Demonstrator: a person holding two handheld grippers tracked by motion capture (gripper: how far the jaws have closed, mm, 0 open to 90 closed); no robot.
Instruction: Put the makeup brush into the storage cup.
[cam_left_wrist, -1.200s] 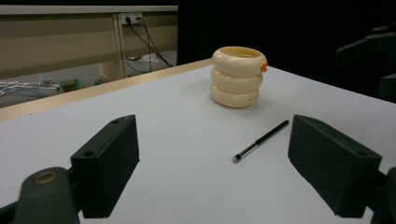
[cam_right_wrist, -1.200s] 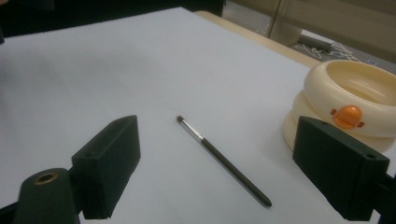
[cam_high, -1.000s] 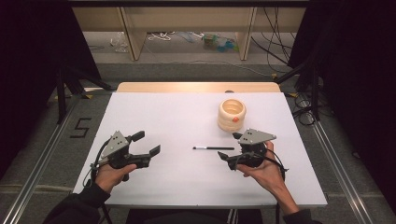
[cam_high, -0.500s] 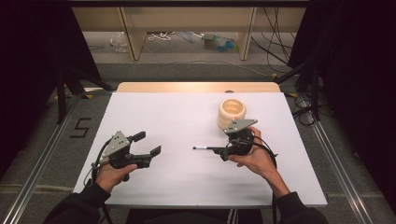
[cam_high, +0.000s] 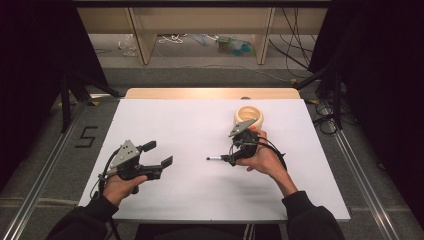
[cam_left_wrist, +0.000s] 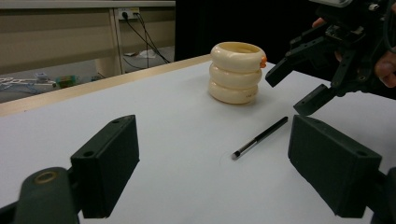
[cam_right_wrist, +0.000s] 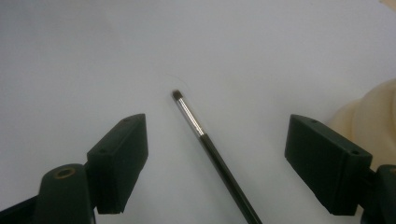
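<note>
black brush (cam_right_wrist: 212, 148), cream holder (cam_left_wrist: 236, 72), white table (cam_high: 190, 130)

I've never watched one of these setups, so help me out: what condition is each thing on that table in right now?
Brush: lying flat on the table, ungripped, between the right gripper's jaws.
Cream ringed holder: upright, untouched.
Right gripper: open, straddling the brush.
Left gripper: open, holding nothing, apart from the brush.

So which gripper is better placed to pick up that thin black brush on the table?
The right gripper. It hovers over the brush with its jaws open on either side of the handle. The left gripper is open too, but sits well off to the side, apart from the brush.
</note>
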